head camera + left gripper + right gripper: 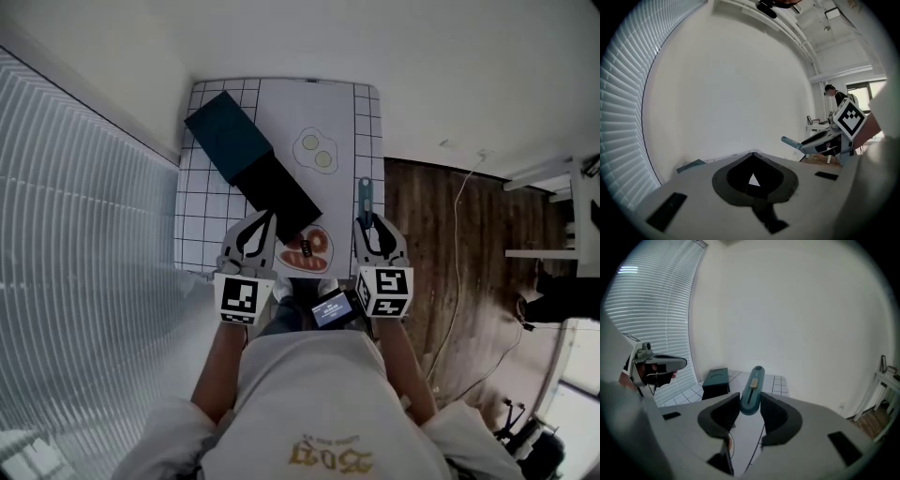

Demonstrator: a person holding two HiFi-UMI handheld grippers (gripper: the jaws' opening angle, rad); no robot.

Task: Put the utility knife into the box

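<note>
The teal utility knife (365,195) sticks forward out of my right gripper (367,221), whose jaws are shut on its handle above the table's right side. In the right gripper view the knife (753,389) sits pinched between the dark pads of the gripper (750,402), its yellow slider facing up. The dark teal box (228,134) lies at the far left of the table, with a long black part (279,194) reaching toward me; it also shows as box (716,379). My left gripper (266,219) hovers near that black part, its jaws (752,155) shut on nothing.
A white checked mat (202,202) covers the table, with a printed fried-egg sheet (317,150) and a food picture (307,249) on it. Window blinds (75,216) run along the left. Wooden floor (427,234) with a cable lies to the right.
</note>
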